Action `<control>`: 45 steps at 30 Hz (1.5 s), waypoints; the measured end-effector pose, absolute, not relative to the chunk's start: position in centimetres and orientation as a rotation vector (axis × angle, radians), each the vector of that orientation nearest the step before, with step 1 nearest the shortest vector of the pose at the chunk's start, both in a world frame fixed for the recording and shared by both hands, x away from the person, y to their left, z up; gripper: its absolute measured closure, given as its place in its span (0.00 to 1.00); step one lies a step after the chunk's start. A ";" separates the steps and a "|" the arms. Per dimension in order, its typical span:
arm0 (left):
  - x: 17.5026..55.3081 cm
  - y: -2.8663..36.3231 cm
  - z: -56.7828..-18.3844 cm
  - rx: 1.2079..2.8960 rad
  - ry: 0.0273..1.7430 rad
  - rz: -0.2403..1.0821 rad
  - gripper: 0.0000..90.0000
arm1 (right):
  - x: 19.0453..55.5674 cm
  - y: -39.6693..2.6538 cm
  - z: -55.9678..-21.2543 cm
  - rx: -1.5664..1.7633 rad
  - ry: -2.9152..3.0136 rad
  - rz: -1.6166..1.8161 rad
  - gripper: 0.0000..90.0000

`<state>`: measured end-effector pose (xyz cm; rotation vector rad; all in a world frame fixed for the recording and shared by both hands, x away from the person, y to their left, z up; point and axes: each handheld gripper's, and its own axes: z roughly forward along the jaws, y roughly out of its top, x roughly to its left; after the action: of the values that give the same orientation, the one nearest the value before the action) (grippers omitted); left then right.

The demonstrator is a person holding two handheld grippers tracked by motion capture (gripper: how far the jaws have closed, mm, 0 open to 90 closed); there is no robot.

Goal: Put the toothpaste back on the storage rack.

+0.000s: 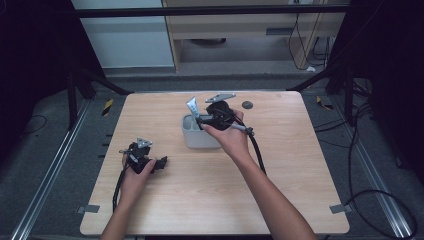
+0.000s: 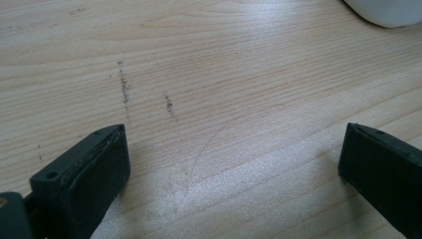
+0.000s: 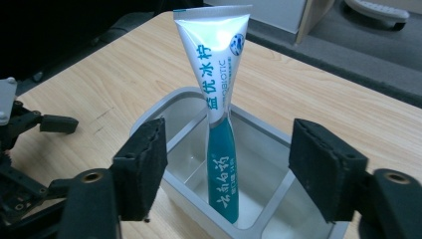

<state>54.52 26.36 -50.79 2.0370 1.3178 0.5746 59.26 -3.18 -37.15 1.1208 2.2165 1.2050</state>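
A white and teal toothpaste tube (image 3: 216,74) stands tilted in a grey rectangular container (image 3: 164,107), cap end down. My right gripper (image 3: 229,144) is open, one jaw on either side of the tube, and neither pad touches it. From above, the right gripper (image 1: 207,117) sits over the container (image 1: 197,137) at the middle of the table, with the tube's flat end (image 1: 193,106) sticking up beside it. My left gripper (image 1: 161,163) rests low at the table's left, open with bare wood between its jaws (image 2: 234,144).
The wooden table (image 1: 280,200) has a small dark round mark (image 1: 247,104) near its far edge. The container's pale corner (image 2: 388,12) shows at the top right of the left gripper view. Cables trail from both grippers toward the person.
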 end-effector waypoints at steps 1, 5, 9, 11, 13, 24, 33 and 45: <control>54.5 26.4 -50.8 2.037 1.318 0.574 0.00 | 59.3 -3.4 -37.1 1.124 2.224 1.206 0.32; 54.5 26.4 -50.8 2.037 1.318 0.574 0.00 | 59.4 -3.9 -37.1 1.107 2.242 1.201 0.24; 54.5 26.4 -50.8 2.036 1.318 0.574 0.00 | 59.4 -4.4 -36.9 1.111 2.241 1.186 0.17; 54.6 26.3 -50.8 2.036 1.318 0.574 0.00 | 59.3 -4.6 -36.8 1.112 2.237 1.190 0.13; 54.6 26.3 -50.8 2.037 1.317 0.574 0.00 | 59.2 -5.0 -36.7 1.109 2.232 1.195 0.11; 54.9 26.2 -50.8 2.039 1.314 0.572 0.00 | 57.5 -11.6 -38.3 1.176 2.174 1.088 0.10; 54.9 26.1 -50.8 2.040 1.313 0.571 0.00 | 55.9 -19.3 -44.0 1.373 2.157 0.918 0.11; 54.9 26.1 -50.8 2.040 1.313 0.572 0.00 | 54.2 -21.6 -49.3 1.500 2.154 0.836 0.11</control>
<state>54.89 26.13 -50.78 2.0402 1.3130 0.5723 54.21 -21.59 -49.28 1.4997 2.1538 0.8365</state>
